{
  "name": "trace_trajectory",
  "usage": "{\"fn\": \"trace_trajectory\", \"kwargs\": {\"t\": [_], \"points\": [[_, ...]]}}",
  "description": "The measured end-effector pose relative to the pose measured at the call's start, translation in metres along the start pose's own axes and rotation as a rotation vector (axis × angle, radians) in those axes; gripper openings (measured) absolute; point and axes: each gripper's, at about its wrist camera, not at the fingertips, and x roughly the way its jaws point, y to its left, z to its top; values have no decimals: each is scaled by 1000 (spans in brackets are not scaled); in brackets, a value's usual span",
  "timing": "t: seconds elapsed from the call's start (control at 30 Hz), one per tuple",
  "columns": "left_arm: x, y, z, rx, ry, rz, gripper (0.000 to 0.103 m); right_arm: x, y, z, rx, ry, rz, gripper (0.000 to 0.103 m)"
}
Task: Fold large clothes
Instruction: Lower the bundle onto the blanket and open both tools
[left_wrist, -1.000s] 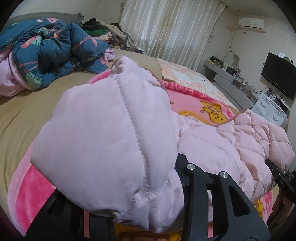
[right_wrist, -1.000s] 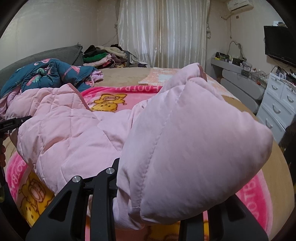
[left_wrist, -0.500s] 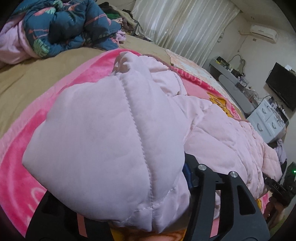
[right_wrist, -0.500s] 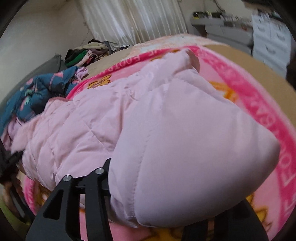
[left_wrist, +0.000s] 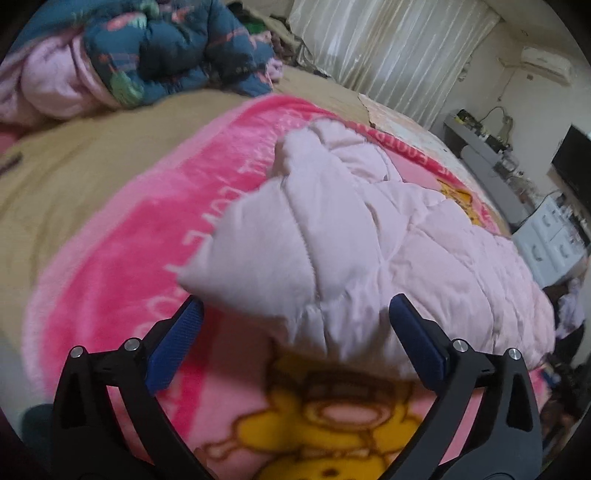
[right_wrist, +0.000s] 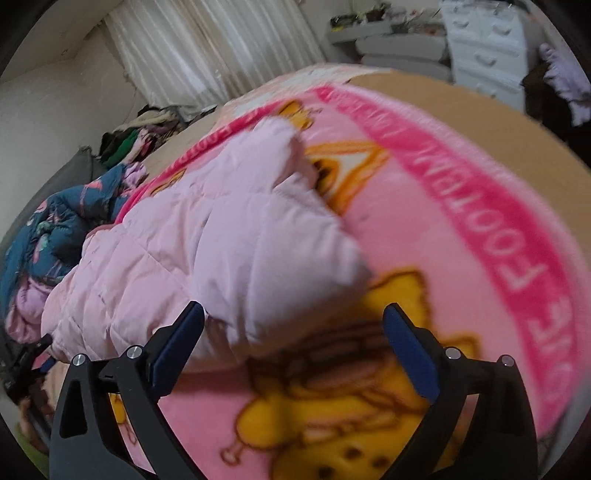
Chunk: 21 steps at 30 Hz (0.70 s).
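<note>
place: bedroom at home | seen: big bed (left_wrist: 92, 155) with pink blanket (right_wrist: 461, 229), curtains (left_wrist: 388, 51), TV (left_wrist: 572, 166), white drawers (right_wrist: 480, 48)

pink jacket (left_wrist: 369, 240) motion-blurred, its far end hidden.

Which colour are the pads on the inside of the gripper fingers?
Dark blue pads on black fingers, clearest in the left wrist view.
</note>
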Motion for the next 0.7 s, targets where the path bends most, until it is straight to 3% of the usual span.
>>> {"fn": "trace_trajectory", "kwargs": {"t": [0.27, 0.53, 0.7], "points": [[-64, -21, -8, 92, -89, 27, 94, -84, 36, -12, -112, -175, 18, 99], [-93, -46, -30, 143, -105, -21, 94, -127, 87, -32, -247, -241, 67, 99], [-99, -59, -52, 173, -116, -46, 94, -132, 109, -52, -285, -230, 78, 99]]}}
